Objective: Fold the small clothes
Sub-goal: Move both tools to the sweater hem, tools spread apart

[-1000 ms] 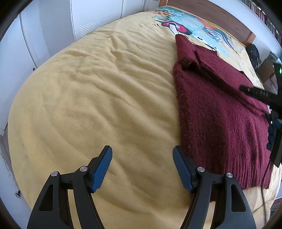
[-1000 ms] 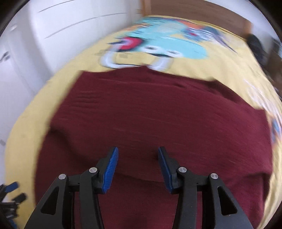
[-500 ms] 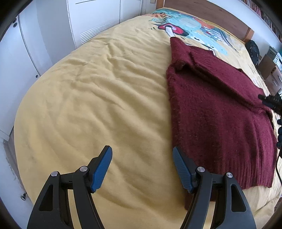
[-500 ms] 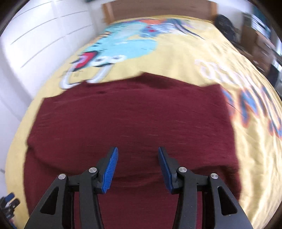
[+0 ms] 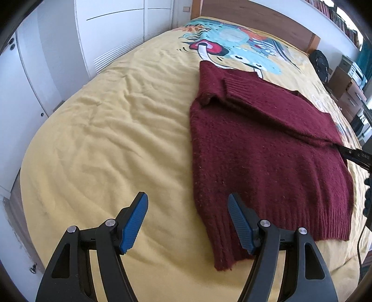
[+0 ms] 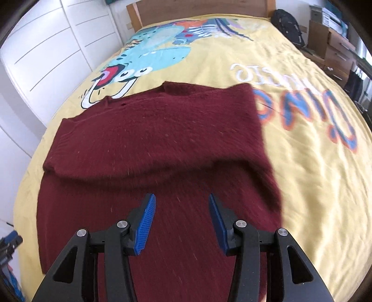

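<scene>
- Yellow bedspread (image 5: 97, 144) fills the left of my left wrist view, wrinkled and bare; white wardrobe doors (image 5: 111, 34) stand beyond its far left edge.
- My left gripper (image 5: 187, 220) hangs with its jaws spread wide and nothing between them. Its left pad sits over bare yellow cloth, its right pad over the ribbed hem, so I judge it is lined up to take the near left corner.
- The maroon sweater (image 5: 262, 148) lies flat on the bed, right of centre in that view, hem nearest me and neck toward the far headboard (image 5: 255, 16). A sleeve (image 5: 274, 109) is already folded across its upper body, so the fold looks partly done.
- In the right wrist view, my right gripper (image 6: 182, 223) is over the sweater's (image 6: 151, 134) lower body, jaws moderately apart and holding nothing; I cannot tell whether the tips touch the knit.
- Farther right, the bedspread's (image 6: 313, 174) printed lettering shows, with a dark bag (image 6: 288, 25) at the far right.
</scene>
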`<action>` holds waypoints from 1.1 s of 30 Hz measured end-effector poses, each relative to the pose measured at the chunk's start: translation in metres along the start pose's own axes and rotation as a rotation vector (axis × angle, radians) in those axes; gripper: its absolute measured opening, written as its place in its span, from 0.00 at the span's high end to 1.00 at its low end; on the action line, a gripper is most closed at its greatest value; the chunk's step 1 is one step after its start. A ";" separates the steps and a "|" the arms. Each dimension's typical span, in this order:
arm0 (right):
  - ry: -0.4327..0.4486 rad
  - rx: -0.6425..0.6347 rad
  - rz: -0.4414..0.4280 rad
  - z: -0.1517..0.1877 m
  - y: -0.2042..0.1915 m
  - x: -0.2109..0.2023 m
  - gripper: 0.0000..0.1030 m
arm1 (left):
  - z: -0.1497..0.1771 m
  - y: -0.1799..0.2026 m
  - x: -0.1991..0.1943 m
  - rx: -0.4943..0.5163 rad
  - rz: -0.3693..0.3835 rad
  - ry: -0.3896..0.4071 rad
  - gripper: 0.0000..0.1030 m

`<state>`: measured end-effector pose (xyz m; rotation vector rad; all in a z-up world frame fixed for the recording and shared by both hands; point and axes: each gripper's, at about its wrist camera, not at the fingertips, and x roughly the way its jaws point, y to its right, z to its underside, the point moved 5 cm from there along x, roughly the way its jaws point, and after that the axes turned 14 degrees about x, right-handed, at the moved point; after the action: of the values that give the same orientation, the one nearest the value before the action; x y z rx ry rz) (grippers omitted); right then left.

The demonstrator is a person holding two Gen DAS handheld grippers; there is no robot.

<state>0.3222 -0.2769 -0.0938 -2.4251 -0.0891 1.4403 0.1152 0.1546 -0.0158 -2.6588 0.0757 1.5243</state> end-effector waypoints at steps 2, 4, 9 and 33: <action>0.004 0.004 0.014 0.012 0.014 -0.015 0.52 | 0.001 0.004 -0.005 0.014 0.008 0.000 0.36; -0.001 0.021 0.023 0.025 0.028 -0.026 0.52 | 0.003 0.008 -0.011 0.026 0.012 0.006 0.36; -0.019 0.086 0.036 0.064 0.064 -0.048 0.47 | 0.008 0.014 -0.022 0.044 0.029 0.011 0.36; -0.131 0.229 -0.079 0.141 0.101 -0.040 0.40 | 0.029 0.017 0.029 -0.071 0.143 -0.164 0.36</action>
<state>0.1700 -0.3475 -0.1526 -2.1218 -0.0467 1.4849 0.1039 0.1403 -0.0559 -2.6199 0.2094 1.8146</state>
